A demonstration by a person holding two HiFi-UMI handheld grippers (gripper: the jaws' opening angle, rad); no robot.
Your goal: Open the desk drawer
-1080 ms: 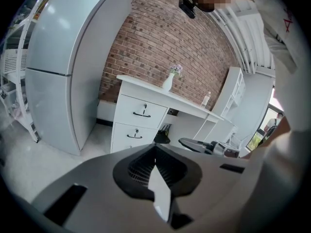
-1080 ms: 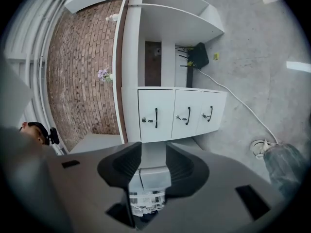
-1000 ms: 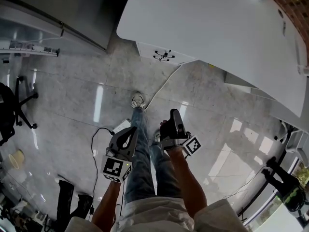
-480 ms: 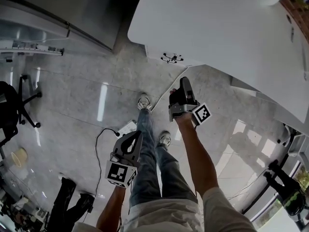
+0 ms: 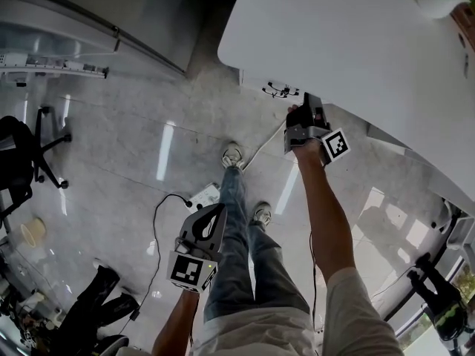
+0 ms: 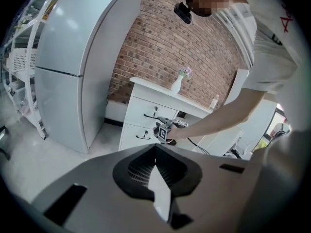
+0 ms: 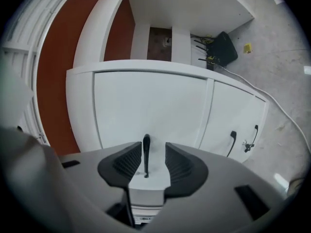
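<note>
The white desk has a drawer unit under its near corner, whose black handles show in the head view. My right gripper is stretched out to that unit. In the right gripper view a thin black handle on the white drawer front stands in the gap between the two ribbed pads; the right gripper is open around it. My left gripper hangs low beside the person's legs, jaws together and holding nothing. From the left gripper view the drawers and the right gripper are seen from afar.
Two more black handles, one with keys, sit on neighbouring fronts. A white cable and a power strip lie on the tiled floor. A grey fridge stands left of the desk, an office chair far left.
The right gripper has risen from beside the legs and travelled forward to the drawer unit's handle. The left gripper has stayed low and drifted slightly down the picture.
</note>
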